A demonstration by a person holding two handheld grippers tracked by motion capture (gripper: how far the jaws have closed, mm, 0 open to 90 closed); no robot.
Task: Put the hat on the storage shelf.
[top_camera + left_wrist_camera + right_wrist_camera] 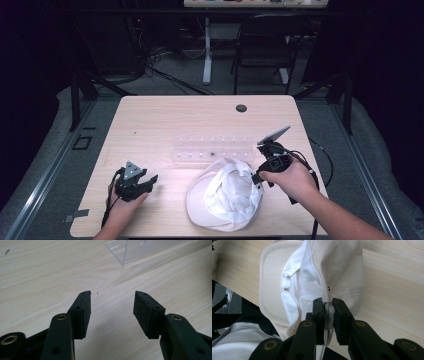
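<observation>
We see the right gripper [328,302] clamped on the white cap's [225,192] rim | left gripper [146,181] left of the cap, jaws apart, nothing held | clear rack [212,149] just behind the cap

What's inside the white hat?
The hat lies upside down on the table, showing white lining inside and nothing else. The right gripper pinches its edge. What lies under the hat is hidden.

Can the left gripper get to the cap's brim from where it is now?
Probably yes. The left gripper is open and holds nothing, and only bare table lies between it and the cap, whose edge the right gripper pinches.
</observation>
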